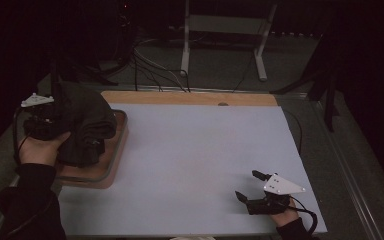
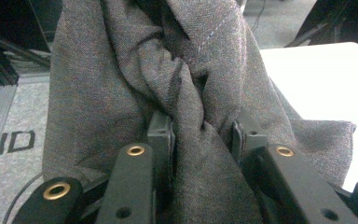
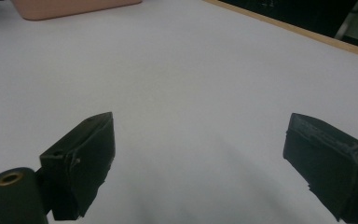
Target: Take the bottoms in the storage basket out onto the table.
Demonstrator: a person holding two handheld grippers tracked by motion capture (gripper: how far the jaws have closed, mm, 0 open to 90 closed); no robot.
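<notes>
A dark grey cloth point(image 1: 87, 125) is bunched up over a brown tray point(image 1: 111, 172) at the table's left edge. My left gripper point(image 1: 62, 131) is shut on a twisted fold of this cloth point(image 2: 121, 84), which fills the space between its jaws point(image 2: 200, 135) and hangs up and over them. My right gripper point(image 1: 250, 186) rests low over the white table top point(image 1: 190, 155) near the front right corner, open, with bare table between its fingers point(image 3: 81, 163).
The tray's pink corner point(image 3: 70, 7) shows far off in the right gripper view. A wooden strip point(image 1: 190, 97) borders the table's far edge. Beyond it stand white table legs point(image 1: 185, 45) and cables point(image 1: 150, 70) on the floor.
</notes>
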